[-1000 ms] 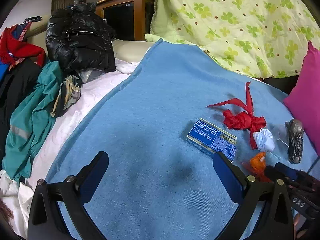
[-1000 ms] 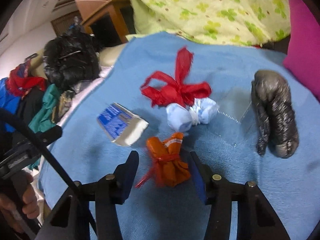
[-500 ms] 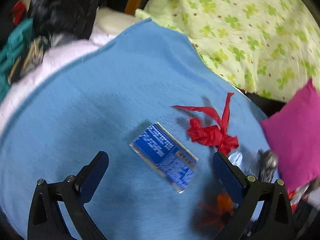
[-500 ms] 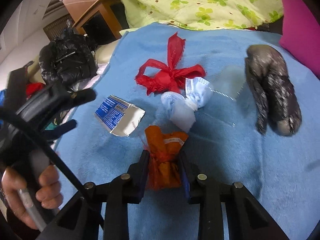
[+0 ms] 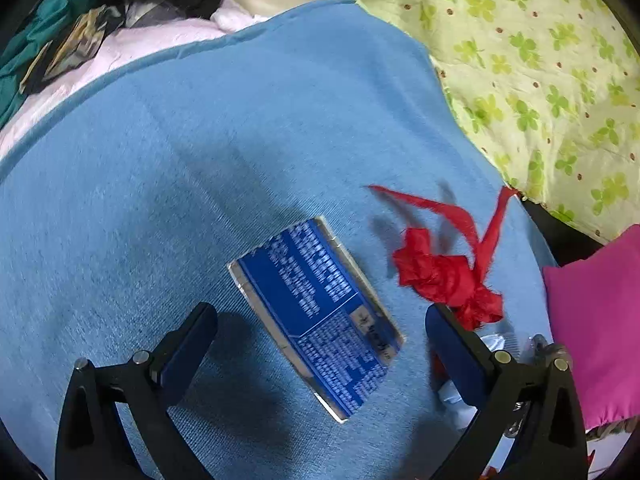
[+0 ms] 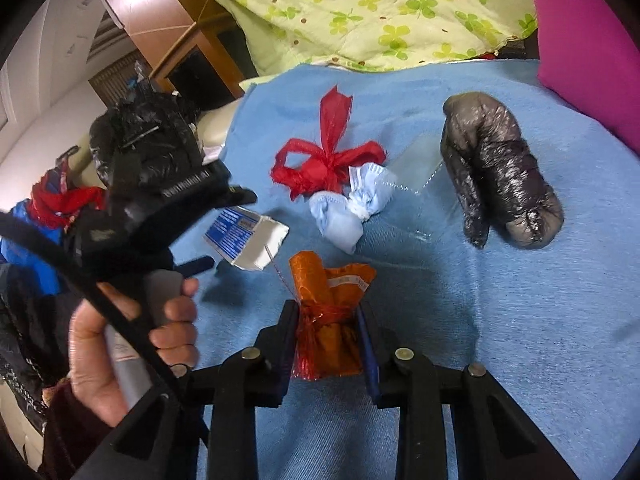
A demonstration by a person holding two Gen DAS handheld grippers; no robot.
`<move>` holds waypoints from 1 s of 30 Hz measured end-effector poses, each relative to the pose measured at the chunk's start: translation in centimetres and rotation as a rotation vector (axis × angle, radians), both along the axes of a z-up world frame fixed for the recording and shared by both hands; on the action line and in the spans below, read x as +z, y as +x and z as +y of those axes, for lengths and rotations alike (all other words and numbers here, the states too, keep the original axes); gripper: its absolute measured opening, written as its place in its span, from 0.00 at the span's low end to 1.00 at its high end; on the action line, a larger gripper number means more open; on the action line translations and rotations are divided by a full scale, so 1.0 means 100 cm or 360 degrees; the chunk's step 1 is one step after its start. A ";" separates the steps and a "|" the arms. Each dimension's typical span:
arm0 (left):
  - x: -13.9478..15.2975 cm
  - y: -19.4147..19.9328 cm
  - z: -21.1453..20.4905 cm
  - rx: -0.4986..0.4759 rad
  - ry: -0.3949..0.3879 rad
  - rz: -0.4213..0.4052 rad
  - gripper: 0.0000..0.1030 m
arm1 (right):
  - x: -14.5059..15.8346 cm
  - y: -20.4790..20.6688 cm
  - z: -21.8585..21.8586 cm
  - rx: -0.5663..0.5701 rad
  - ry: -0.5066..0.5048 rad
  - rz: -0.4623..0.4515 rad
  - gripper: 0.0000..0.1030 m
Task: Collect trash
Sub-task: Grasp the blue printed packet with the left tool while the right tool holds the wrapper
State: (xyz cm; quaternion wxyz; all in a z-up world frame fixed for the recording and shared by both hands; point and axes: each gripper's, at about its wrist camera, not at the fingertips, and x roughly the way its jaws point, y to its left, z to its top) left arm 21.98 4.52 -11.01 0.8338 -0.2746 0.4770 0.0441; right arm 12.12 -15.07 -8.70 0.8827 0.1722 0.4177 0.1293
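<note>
The right gripper (image 6: pixel 329 332) was clamped tight on the orange bundle (image 6: pixel 326 320) over the blue blanket (image 6: pixel 520 320). The left gripper (image 5: pixel 320 328) hung wide open and empty, straddling the blue packet (image 5: pixel 316 312) lying there, beside the red bag (image 5: pixel 444 276)

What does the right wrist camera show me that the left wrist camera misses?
Only the right wrist: the right claw shut on the orange bundle, the black bag, the hand holding the left tool. Only the left wrist: the left claw open over the blue box. Both: that box, the red bag, the blue blanket, the pale blue wad.
</note>
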 end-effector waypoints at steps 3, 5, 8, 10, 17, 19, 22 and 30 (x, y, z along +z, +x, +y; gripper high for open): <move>-0.001 -0.002 0.000 -0.0007 0.0024 -0.0011 0.74 | 0.005 -0.003 -0.001 -0.0011 0.0001 -0.0024 0.30; -0.001 -0.002 0.000 -0.0051 -0.0020 -0.0023 0.59 | 0.008 -0.005 -0.002 -0.0018 0.0015 -0.0034 0.30; -0.002 -0.005 0.001 -0.0068 0.0018 -0.0036 0.49 | 0.014 -0.012 -0.005 -0.0035 0.0019 -0.0069 0.30; 0.003 -0.010 0.002 -0.0083 0.0041 -0.0068 0.41 | 0.018 -0.016 -0.009 -0.0052 0.0028 -0.0087 0.30; 0.016 -0.025 0.007 -0.0194 0.0001 -0.0182 0.30 | 0.028 -0.032 -0.023 -0.0110 0.0067 -0.0131 0.30; 0.014 -0.026 0.009 -0.0204 0.0012 -0.0188 0.36 | 0.029 -0.034 -0.026 -0.0120 0.0078 -0.0130 0.30; 0.012 -0.026 0.008 -0.0193 0.0059 -0.0192 0.51 | 0.028 -0.034 -0.027 -0.0123 0.0076 -0.0124 0.30; -0.002 -0.012 0.005 -0.0085 -0.0124 -0.0110 0.74 | 0.024 -0.029 -0.030 -0.0138 0.0075 -0.0105 0.30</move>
